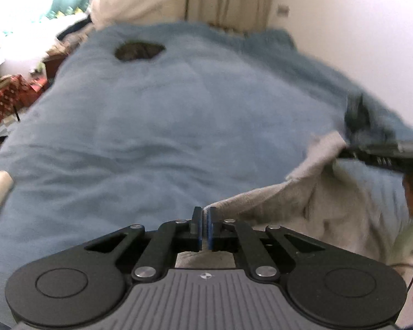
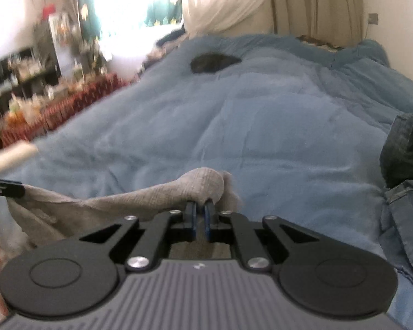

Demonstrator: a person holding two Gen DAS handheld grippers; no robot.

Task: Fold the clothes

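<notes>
Pale grey knitted garment, soft, light and sagging, hangs stretched between left claw and right claw, each clamped narrow on an edge, above blue fleece bed cover.

I see open blue blanket ahead for passing; a dark lump sits far off, and denim clothes block the right.

A: The grey garment on the blue blanket, what cloth is it?
B: Coarse, ribbed knit, matt. The blanket is soft and fleecy; the grippers' arms are matt black plastic with shiny metal rivets
</notes>
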